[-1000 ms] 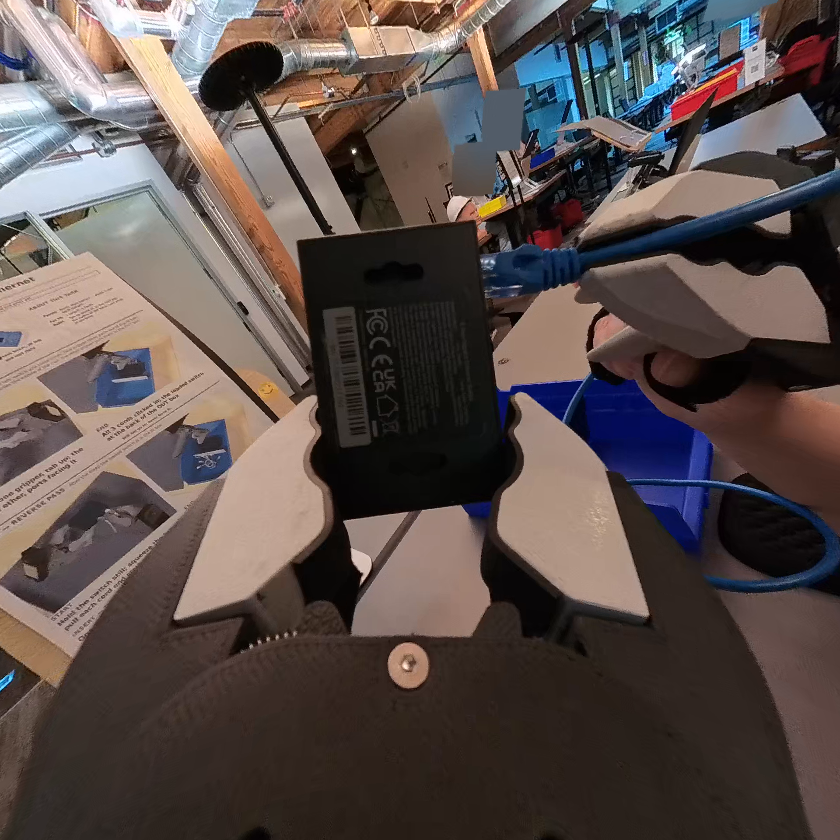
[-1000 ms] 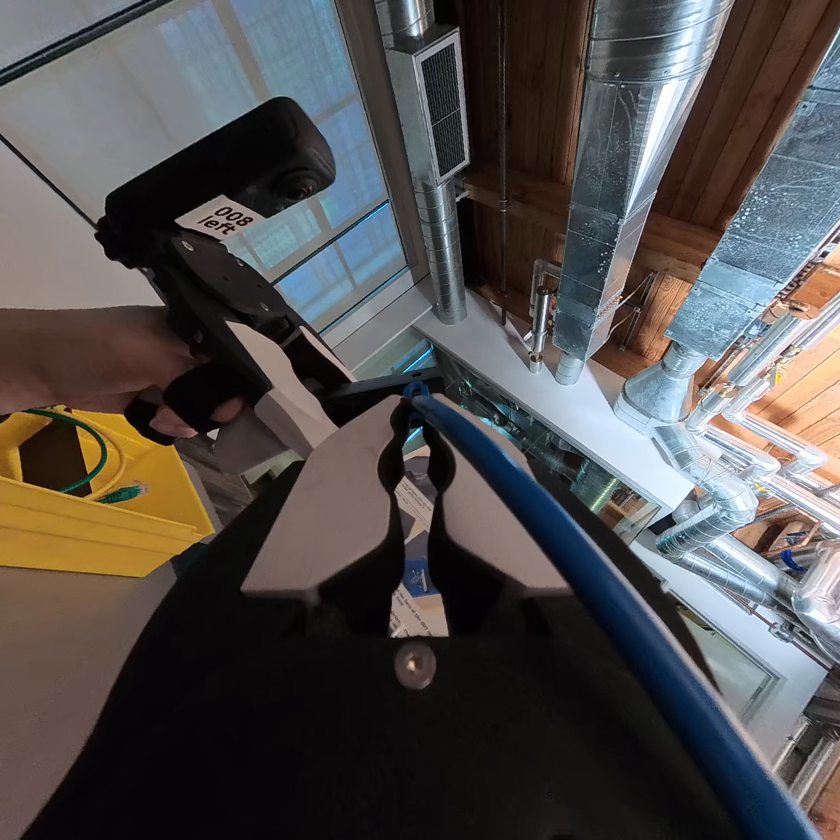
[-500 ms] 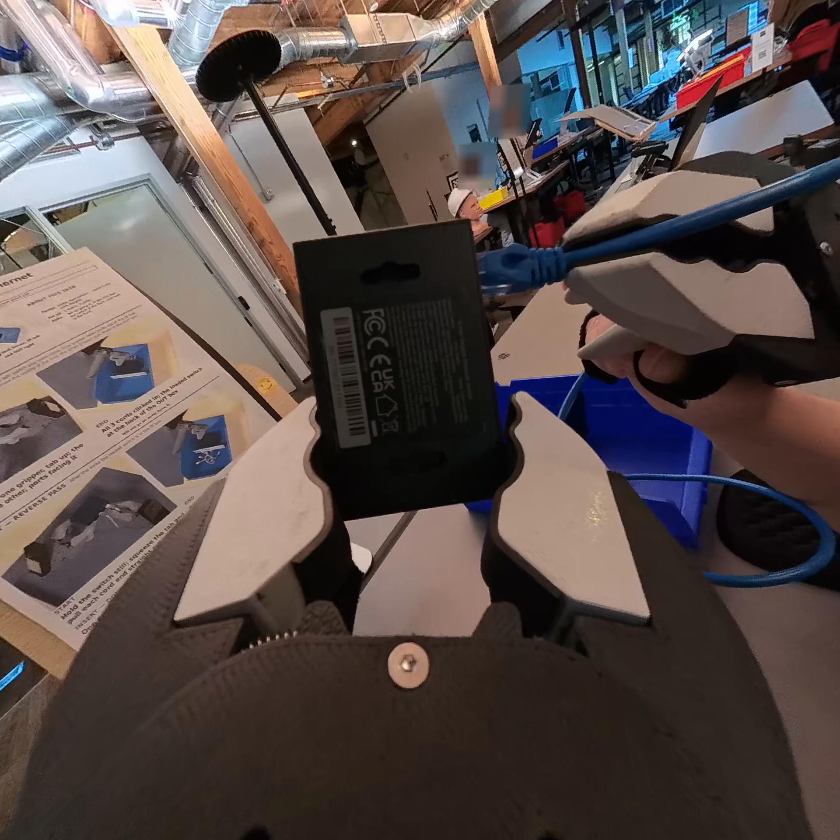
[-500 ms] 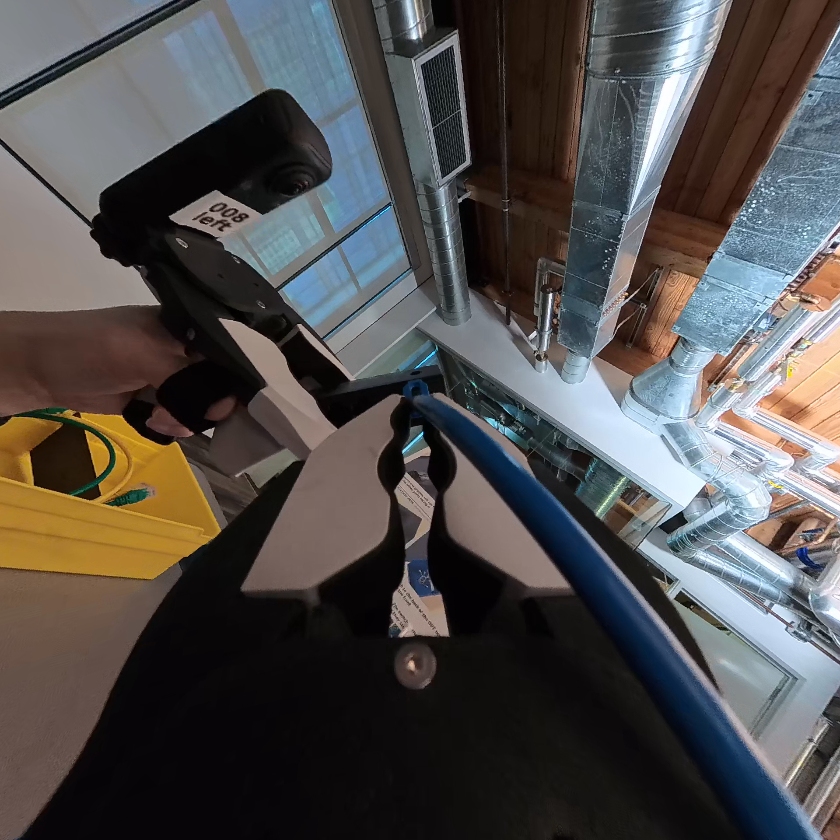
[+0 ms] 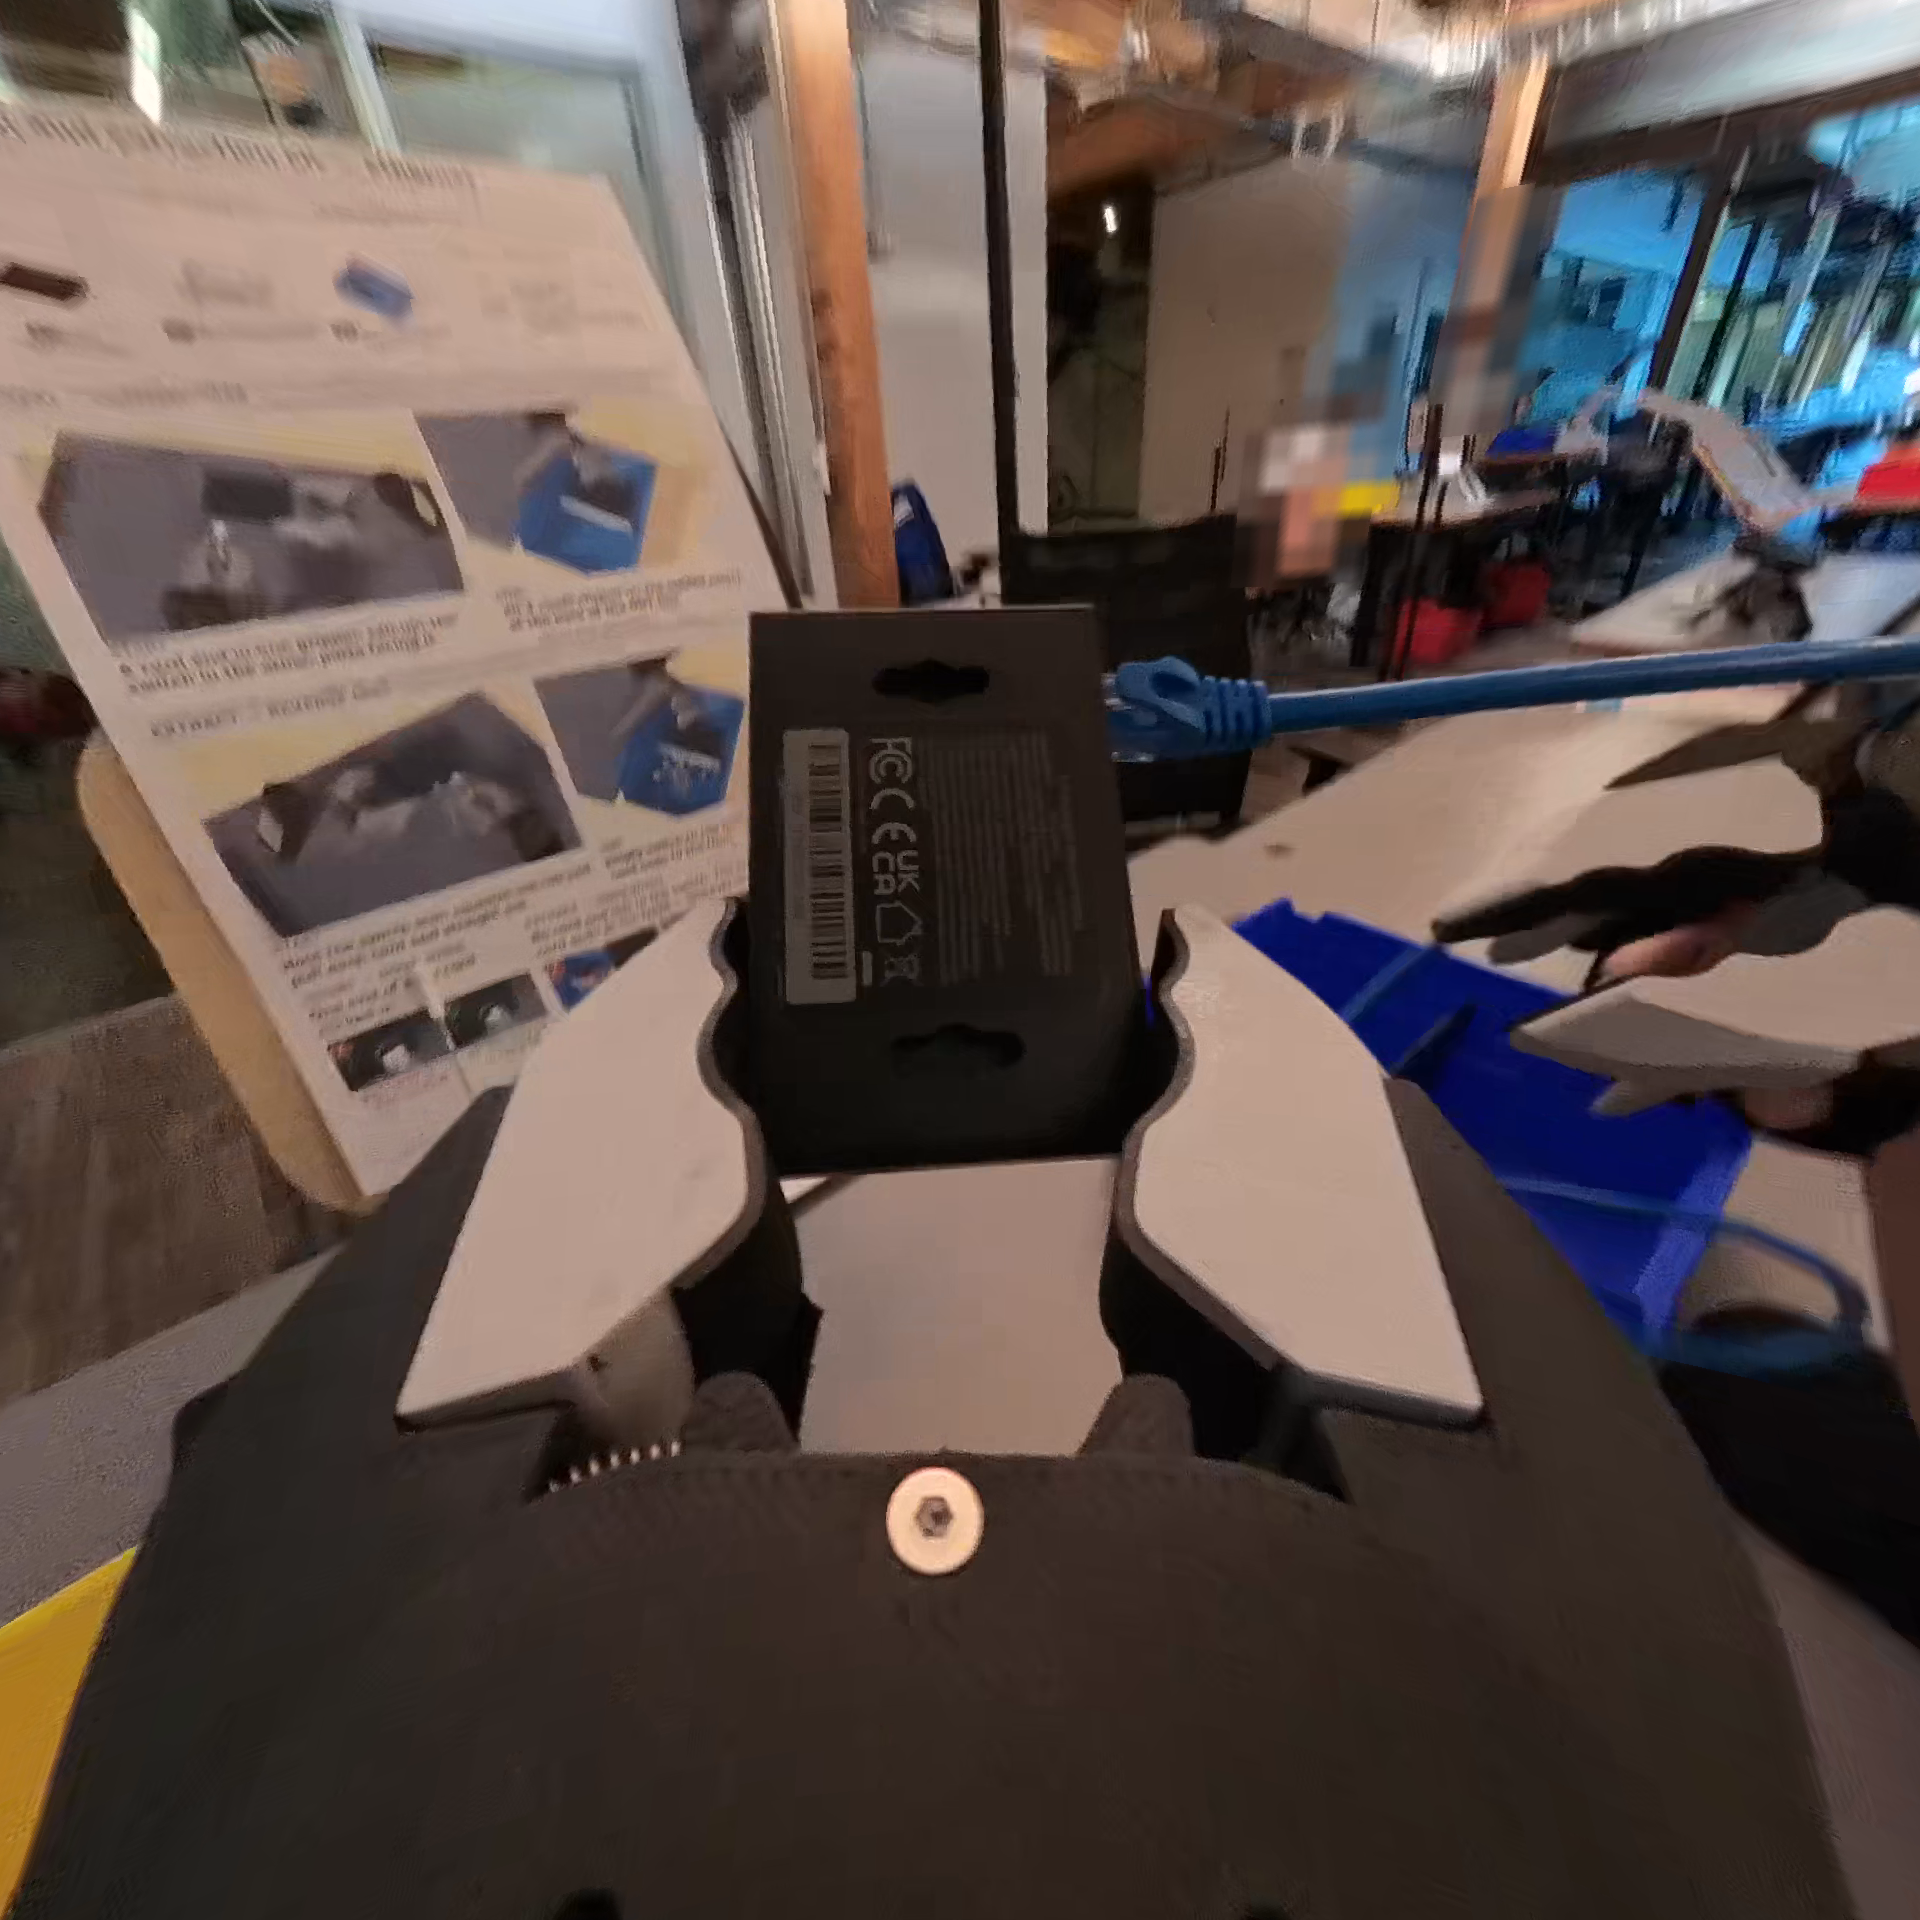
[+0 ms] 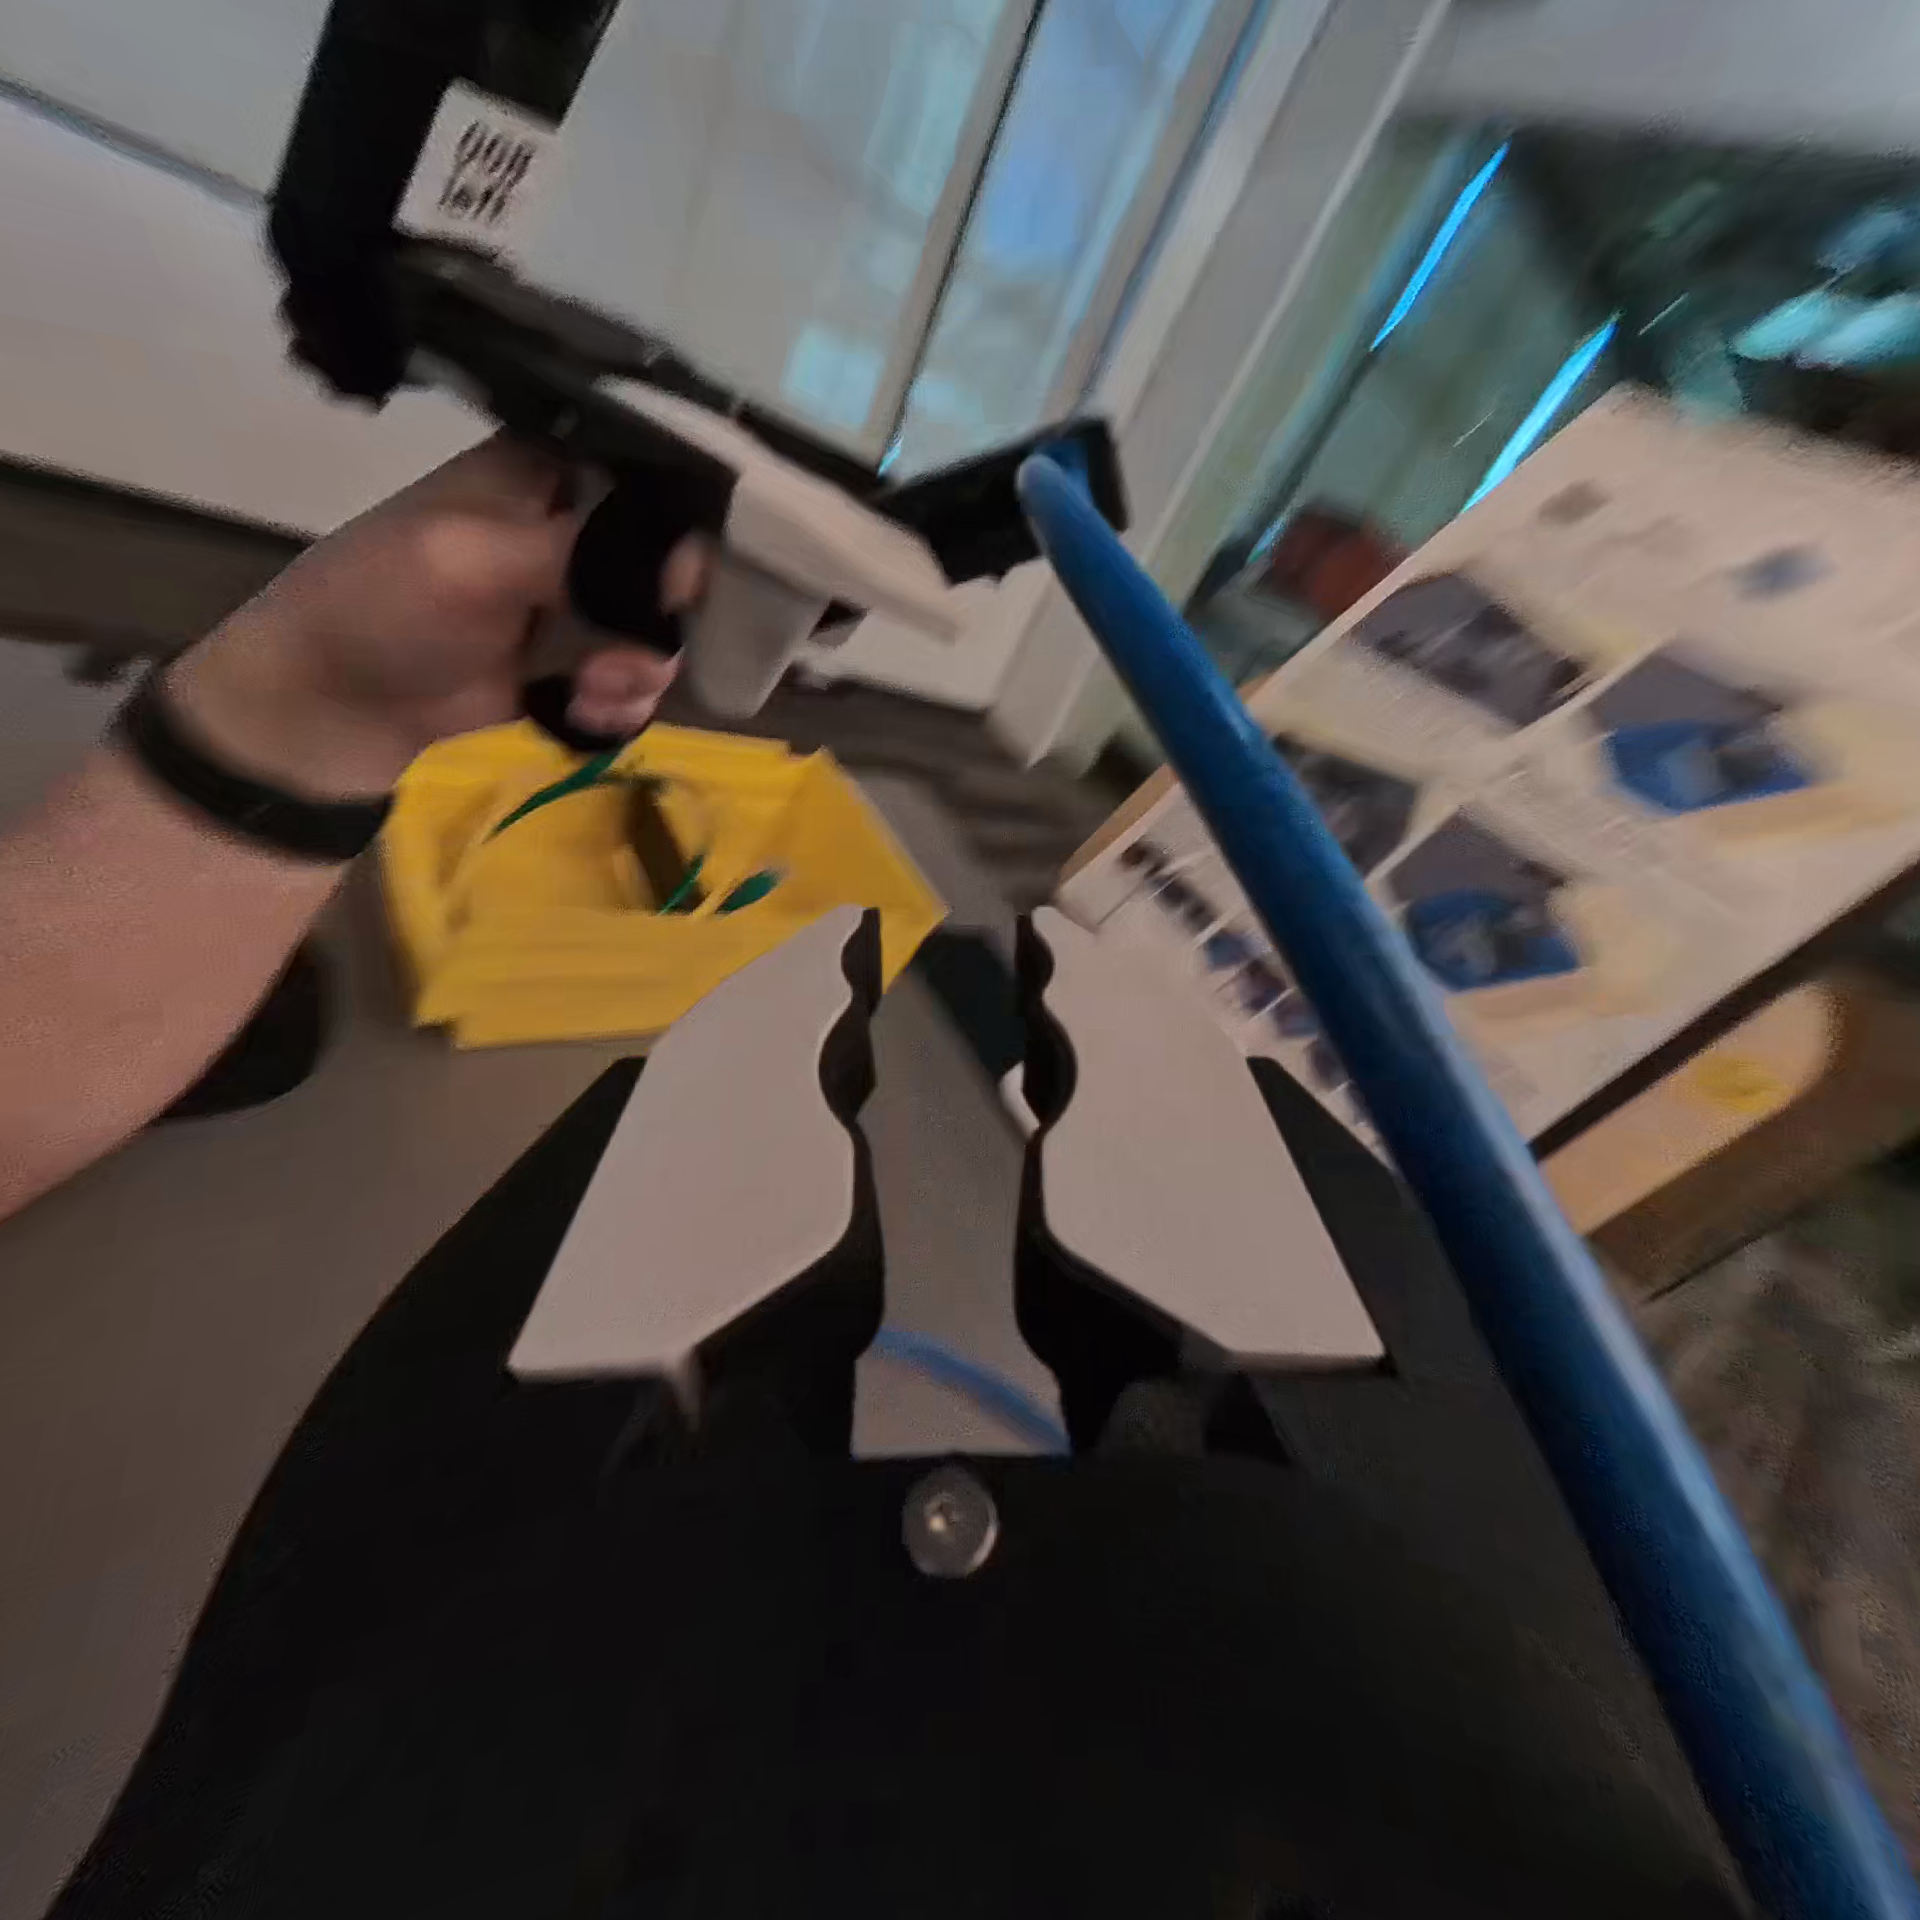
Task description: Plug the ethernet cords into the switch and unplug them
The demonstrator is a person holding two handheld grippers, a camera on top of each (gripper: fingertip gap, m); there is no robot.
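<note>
My left gripper (image 5: 951,920) is shut on the black switch (image 5: 935,883) and holds it upright, label side toward the camera. The blue ethernet cord (image 5: 1507,691) has its plug (image 5: 1184,712) seated against the switch's right edge; the ports themselves are hidden. My right gripper (image 6: 945,925) is open and empty, below the cord and off it. It also shows at the right of the left wrist view (image 5: 1486,982). In the right wrist view the cord (image 6: 1351,935) runs from the switch (image 6: 987,499) down past my right finger.
A blue bin (image 5: 1507,1101) sits on the grey table (image 5: 1455,810) to the right, with more blue cord looping beside it. A yellow bin (image 6: 582,935) holds a green cord (image 6: 686,883). An instruction poster (image 5: 364,623) leans at the left. A hand (image 6: 416,644) holds the left gripper.
My right gripper has opened, let go of the blue cord and drawn back and down. The cord stays at the switch. Both views have tilted down toward the table.
</note>
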